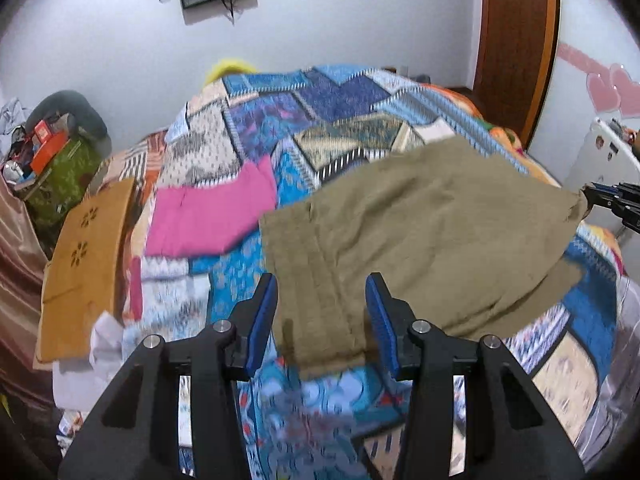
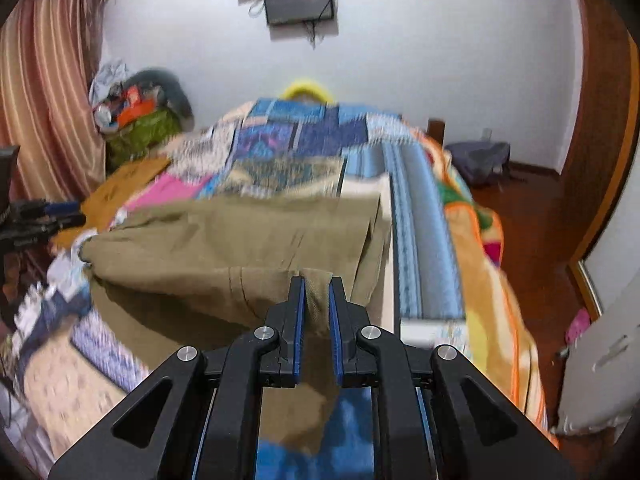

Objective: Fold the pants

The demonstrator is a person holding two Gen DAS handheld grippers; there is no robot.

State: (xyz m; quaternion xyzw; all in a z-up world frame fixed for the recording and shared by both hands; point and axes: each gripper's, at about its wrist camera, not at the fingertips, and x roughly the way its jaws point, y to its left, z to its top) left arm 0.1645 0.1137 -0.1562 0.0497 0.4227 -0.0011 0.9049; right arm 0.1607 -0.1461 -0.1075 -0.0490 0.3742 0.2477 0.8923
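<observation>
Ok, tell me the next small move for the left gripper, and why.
Probably close the left gripper on the khaki pants: its jaws stand open around the cloth's edge, while the right gripper is already clamped on its corner.

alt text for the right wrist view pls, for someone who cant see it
The right gripper has its jaws shut on a bunched edge of olive-khaki pants, which spread over a patchwork quilt on a bed. The left gripper shows at the far left edge; the image is motion-blurred.
</observation>
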